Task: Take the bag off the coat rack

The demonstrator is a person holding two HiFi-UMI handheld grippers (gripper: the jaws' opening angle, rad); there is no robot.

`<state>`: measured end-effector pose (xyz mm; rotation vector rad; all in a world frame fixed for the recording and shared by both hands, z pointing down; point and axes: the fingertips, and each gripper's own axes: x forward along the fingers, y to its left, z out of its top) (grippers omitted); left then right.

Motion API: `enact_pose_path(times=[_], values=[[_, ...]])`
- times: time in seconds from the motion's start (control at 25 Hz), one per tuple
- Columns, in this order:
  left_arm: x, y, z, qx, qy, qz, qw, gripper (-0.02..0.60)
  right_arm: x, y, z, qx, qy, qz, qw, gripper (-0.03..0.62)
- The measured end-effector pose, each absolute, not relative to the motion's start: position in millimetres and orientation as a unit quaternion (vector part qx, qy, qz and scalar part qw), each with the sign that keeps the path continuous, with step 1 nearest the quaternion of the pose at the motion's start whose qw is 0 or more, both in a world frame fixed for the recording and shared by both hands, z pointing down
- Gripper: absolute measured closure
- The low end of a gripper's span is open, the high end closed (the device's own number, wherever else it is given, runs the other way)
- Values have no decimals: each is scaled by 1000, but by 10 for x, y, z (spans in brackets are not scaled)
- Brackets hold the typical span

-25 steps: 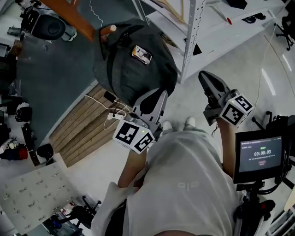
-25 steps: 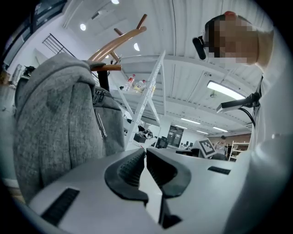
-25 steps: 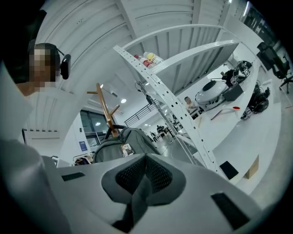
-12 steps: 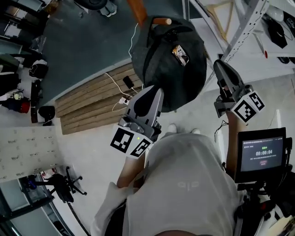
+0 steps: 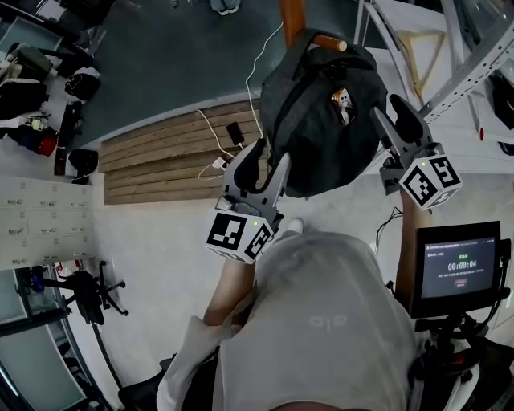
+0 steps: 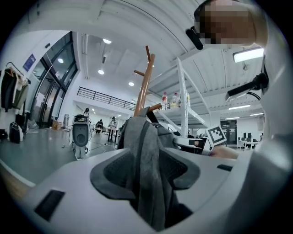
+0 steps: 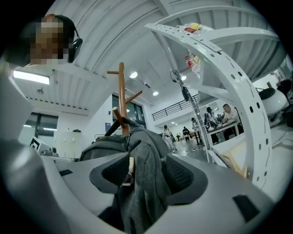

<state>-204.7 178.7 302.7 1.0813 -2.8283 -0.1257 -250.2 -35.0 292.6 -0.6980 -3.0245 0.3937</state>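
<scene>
Left claw (image 5: 269, 158) and right claw (image 5: 391, 114) each pinch bag (image 5: 317, 96) fabric, upper centre; best raise both evenly, clearing the coat rack (image 5: 293, 16) peg.

I see matt woven cloth on the dark grey bag (image 5: 317, 120), smooth wood on the brown coat rack pole (image 5: 292, 14).

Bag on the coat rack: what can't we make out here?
- Head view: the coat rack runs off the top edge, and the rest is behind the bag.
- Head view: print on the bag's tag, too small to read.
- Both gripper views: the bag's lower part, hidden behind the jaws.
</scene>
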Motion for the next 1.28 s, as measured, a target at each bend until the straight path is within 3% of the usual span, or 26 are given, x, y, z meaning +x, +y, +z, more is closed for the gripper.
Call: enact_pose_path(times=[0.36,0.64,0.92,1.28], values=[[-2058,1715,3327,340,-936,-47,72,379,-2565,-188,3392,-229,-964,122,64,361],[-2018,1735,3302,339,-937,-67,59,379,-2563,-181,3417,-204,-970,122,51,367],[-2046,1748,3294,346,-931,-107,50,381,-2572,-142,3376,-209,-967,135,52,428],[-2121,1776,3341,344,-926,-146,63,467,-2564,-84,3398,-207,-962,168,63,480]])
